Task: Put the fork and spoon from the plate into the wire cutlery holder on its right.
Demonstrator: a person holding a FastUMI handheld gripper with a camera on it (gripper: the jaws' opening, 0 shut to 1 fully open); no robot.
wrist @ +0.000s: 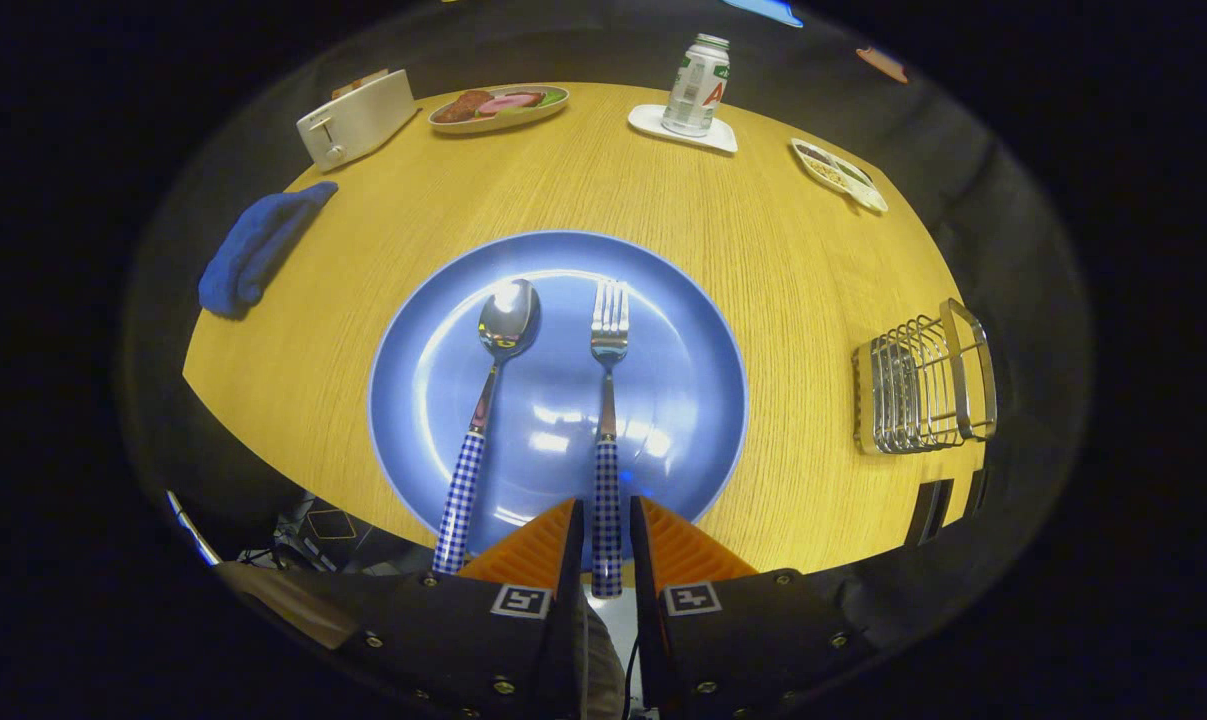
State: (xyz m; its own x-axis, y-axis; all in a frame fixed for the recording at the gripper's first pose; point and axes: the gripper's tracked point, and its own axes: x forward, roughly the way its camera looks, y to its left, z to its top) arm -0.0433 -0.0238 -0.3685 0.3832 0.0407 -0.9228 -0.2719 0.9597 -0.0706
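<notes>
Gripper (606, 540) fingers at the bottom centre sit close on either side of the fork (608, 420) handle, apparently pinching its checked end, likely because that end overhangs the blue plate (683, 330) rim and is easiest to grab. Beside it on the plate lies the spoon (488, 400), and the wire cutlery holder (923, 385) waits at the right. Round, yellow wooden table (763, 250) carries a toaster (355, 118) and blue cloth (258, 245) upper left, a can (696, 85) at top.
</notes>
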